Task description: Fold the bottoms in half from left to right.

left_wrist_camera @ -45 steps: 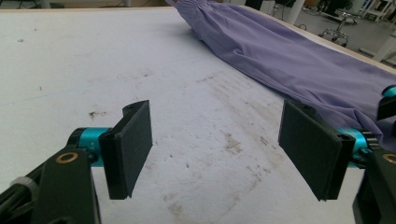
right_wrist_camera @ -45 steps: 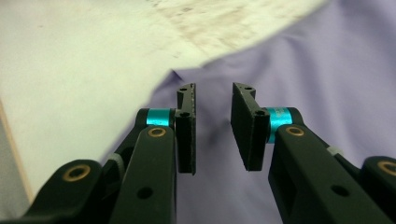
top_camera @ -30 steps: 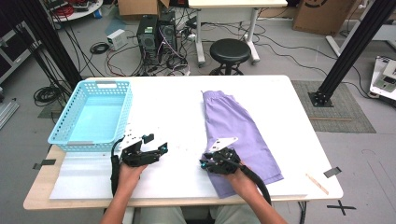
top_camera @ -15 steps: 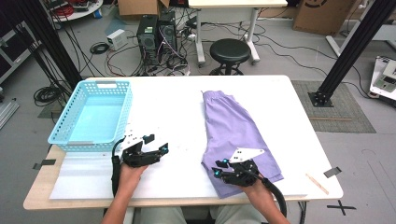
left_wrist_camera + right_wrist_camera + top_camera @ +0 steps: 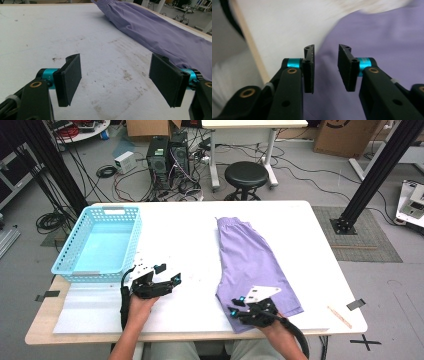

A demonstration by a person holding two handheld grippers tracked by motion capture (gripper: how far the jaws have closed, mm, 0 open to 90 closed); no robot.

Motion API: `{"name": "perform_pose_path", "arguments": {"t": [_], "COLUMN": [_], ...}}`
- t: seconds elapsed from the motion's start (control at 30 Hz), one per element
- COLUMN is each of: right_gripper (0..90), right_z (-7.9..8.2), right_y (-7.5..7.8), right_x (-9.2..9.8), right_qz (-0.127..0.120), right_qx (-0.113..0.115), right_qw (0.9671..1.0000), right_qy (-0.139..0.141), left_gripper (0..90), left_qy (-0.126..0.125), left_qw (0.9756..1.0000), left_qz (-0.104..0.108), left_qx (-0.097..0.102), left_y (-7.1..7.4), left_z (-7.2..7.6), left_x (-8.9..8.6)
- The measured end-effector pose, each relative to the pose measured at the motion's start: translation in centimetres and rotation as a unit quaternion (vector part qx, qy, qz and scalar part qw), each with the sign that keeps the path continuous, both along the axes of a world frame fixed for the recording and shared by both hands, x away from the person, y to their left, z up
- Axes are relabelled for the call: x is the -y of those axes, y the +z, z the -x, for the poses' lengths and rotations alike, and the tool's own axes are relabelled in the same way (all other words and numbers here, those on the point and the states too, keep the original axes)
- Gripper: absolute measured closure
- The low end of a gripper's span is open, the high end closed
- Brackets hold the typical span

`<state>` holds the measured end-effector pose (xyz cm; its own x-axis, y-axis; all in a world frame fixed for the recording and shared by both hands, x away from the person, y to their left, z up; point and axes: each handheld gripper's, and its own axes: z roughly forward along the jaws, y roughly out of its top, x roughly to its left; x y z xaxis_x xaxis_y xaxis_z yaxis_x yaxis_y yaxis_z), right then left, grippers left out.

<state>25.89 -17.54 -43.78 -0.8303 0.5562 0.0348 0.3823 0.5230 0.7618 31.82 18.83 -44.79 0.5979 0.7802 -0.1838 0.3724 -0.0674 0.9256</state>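
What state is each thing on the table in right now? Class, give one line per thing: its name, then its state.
Purple garment: lying flat, lengthwise on the table.
Blue basket: upright, empty.
Left gripper: open wide, nothing between its jaws, over bare table.
Right gripper: jaws partly open, no cloth between them, over the garment's near end.
Wooden stick: lying flat near the table's right edge.

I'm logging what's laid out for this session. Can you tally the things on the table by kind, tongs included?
Purple shorts: 1
Light blue plastic basket: 1
Wooden stick: 1
Handheld tongs: 2, left and right
Total: 5
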Motion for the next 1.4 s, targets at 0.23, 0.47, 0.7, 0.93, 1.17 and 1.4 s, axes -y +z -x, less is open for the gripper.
{"name": "perform_pose_path", "arguments": {"t": [0.23,0.47,0.7,0.93,1.17,1.4], "right_gripper": [72.3,81.2,89.8,90.0,82.0,60.5], "right_z": [0.1,0.2,0.4,1.5,1.6,-1.4], "right_y": [0.9,-0.4,-0.5,0.1,-0.2,0.7], "right_x": [10.0,14.9,15.2,15.5,15.7,15.3], "right_qz": [0.036,0.042,0.041,0.034,0.046,0.012], "right_qx": [0.043,-0.001,-0.011,-0.011,-0.02,-0.007], "right_qw": [0.978,0.9668,0.9697,0.9714,0.9693,0.9665], "right_qy": [-0.201,-0.252,-0.241,-0.235,-0.241,-0.256], "left_gripper": [26.1,26.0,26.0,26.0,26.0,26.1], "left_qy": [-0.003,-0.002,-0.002,-0.005,-0.003,-0.001], "left_qw": [1.0,1.0,1.0,0.9999,0.9999,1.0], "left_qz": [-0.006,-0.008,-0.003,-0.006,-0.006,-0.005], "left_qx": [-0.003,-0.005,-0.006,-0.007,-0.007,-0.008], "left_y": [0.0,0.0,0.0,0.0,0.0,0.0], "left_z": [0.1,0.1,0.0,0.0,0.1,0.0], "left_x": [0.4,0.6,0.6,0.6,0.6,0.6]}}
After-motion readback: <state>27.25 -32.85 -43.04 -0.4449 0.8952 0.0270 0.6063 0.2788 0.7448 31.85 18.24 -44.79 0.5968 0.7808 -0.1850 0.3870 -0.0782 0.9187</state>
